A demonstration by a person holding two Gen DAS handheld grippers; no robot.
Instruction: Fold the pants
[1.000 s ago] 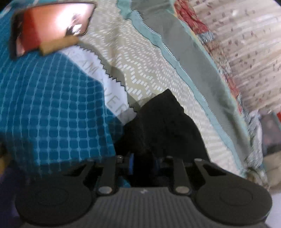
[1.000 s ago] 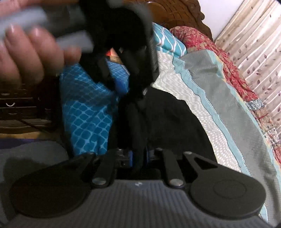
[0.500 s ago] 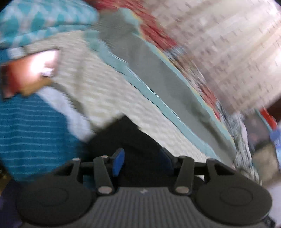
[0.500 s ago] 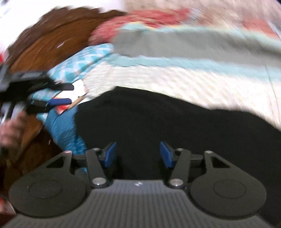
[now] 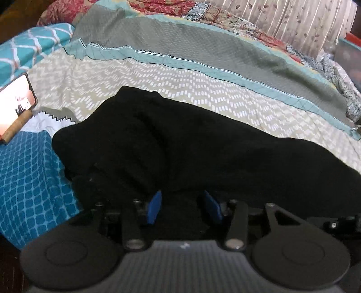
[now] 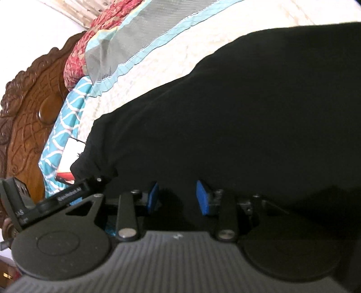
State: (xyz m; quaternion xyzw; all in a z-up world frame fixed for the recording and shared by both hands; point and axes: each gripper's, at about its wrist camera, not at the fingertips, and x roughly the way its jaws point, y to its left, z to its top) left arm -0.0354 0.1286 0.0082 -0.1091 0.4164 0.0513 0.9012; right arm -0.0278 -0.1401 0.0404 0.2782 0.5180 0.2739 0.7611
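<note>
Only the right wrist view shows the carved wooden headboard (image 6: pixel 24 117), while only the left shows the curtain (image 5: pixel 300 20) and the blue checked cloth (image 5: pixel 29 180); both show the one bed (image 5: pixel 158 74) with the one pair of black pants (image 5: pixel 191 153) lying spread across its pale cover. One lit phone (image 5: pixel 15 99) leans by the pillow. Two grippers: the left gripper (image 5: pixel 183 206) has just been opening and the right gripper (image 6: pixel 178 197) closing, each partly parted over the pants, pads not pressing cloth.
</note>
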